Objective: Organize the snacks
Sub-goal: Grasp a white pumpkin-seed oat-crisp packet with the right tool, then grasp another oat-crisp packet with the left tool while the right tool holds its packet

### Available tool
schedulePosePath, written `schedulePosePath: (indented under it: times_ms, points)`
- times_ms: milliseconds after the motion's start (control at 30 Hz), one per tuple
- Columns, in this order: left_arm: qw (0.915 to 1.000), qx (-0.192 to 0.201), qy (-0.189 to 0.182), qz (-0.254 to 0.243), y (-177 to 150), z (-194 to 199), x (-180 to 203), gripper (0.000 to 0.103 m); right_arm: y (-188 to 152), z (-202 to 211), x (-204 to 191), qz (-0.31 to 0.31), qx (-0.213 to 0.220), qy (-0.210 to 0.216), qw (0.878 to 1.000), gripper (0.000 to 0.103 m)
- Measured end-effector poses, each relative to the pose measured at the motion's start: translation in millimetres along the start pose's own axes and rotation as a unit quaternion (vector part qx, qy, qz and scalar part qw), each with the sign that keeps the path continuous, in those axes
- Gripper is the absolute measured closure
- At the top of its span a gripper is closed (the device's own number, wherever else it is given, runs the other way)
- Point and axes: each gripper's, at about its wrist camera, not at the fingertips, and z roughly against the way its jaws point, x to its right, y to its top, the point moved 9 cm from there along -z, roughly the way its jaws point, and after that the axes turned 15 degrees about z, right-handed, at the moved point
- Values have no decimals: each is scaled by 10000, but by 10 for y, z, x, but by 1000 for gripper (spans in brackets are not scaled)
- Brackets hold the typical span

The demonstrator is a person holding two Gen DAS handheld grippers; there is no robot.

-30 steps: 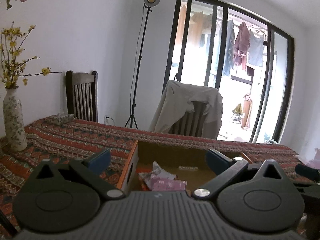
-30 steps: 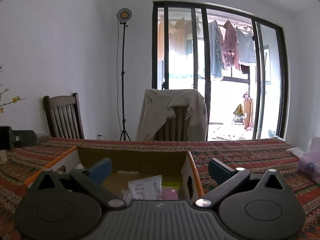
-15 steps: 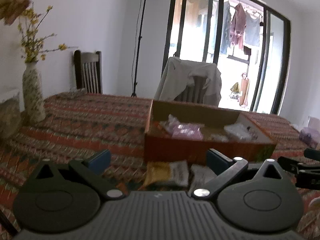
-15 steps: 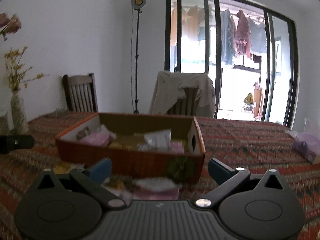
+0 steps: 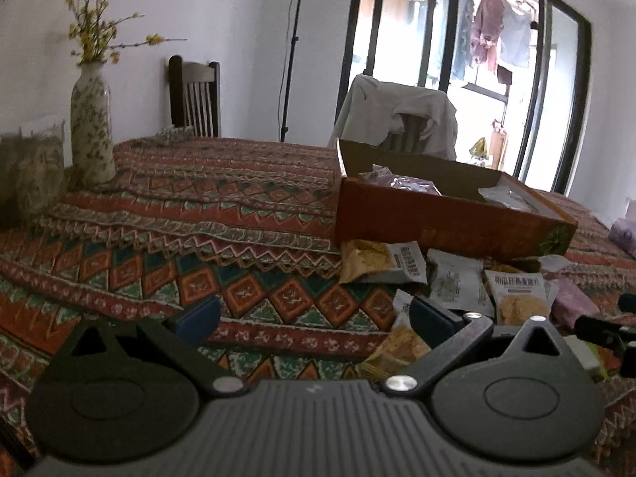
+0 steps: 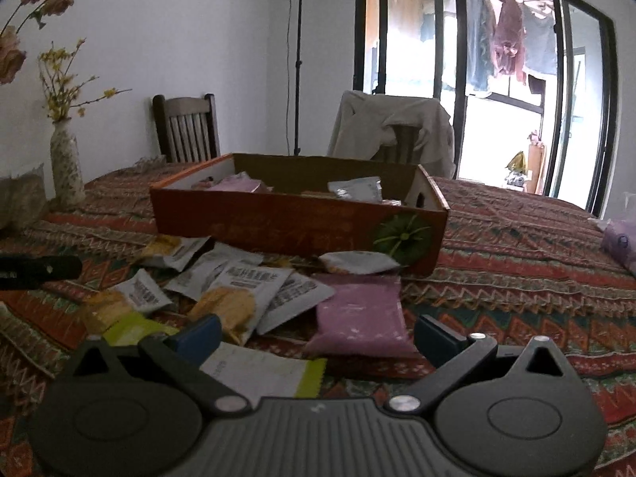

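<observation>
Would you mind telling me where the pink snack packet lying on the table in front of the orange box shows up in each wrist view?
Left wrist: pink snack packet at far right, beside the white packets.
Right wrist: centre, just ahead of the open right gripper.
Shared landmark: orange box.

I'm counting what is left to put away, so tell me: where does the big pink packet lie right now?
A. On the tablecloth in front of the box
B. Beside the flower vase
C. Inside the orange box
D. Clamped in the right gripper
A: the pink packet lies flat on the tablecloth in front of the orange box, ahead of the open, empty right gripper.
</observation>
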Motion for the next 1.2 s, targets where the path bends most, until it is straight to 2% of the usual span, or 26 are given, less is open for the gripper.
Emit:
schedulePosePath:
  times_ms: [167, 300, 400, 467, 633, 700, 733, 833, 967, 1100, 1200]
  points:
    - [10000, 26, 54, 24, 2, -8, -16, 0, 87, -89, -157, 149, -49, 37, 9999, 0]
    - [9998, 201, 30, -30, 6, 52, 7, 0, 190, -189, -282, 233, -106, 40, 9997, 0]
    - [9996, 273, 8, -22, 13, 70, 9, 0, 261, -274, -379, 276, -162, 81, 9995, 8]
    - [9996, 274, 11, 13, 19, 69, -3, 0, 293, -341, -442, 361, -228, 74, 9991, 17]
    - [9997, 209, -30, 111, 21, 53, -31, 0, 276, -546, -529, 602, -552, -73, 9966, 26]
    - [9997, 188, -66, 131, 18, 51, -33, 0, 239, -593, -553, 635, -650, -47, 9958, 26]
    - [9997, 175, -75, 138, 18, 48, -32, 0, 231, -594, -564, 654, -652, -24, 9957, 30]
    - [9998, 121, -78, 168, 15, 30, -37, 0, 221, -558, -565, 668, -611, -13, 9959, 51]
    - [9997, 94, -74, 190, 10, 23, -42, 0, 208, -465, -505, 549, -468, -9, 9974, 61]
    - [9998, 36, -4, 171, 2, -1, -48, 0, 224, -324, -386, 309, -191, -24, 9993, 61]
    - [9997, -187, 137, 114, -26, -68, -45, 0, 249, -207, -285, 131, 27, -26, 9999, 61]
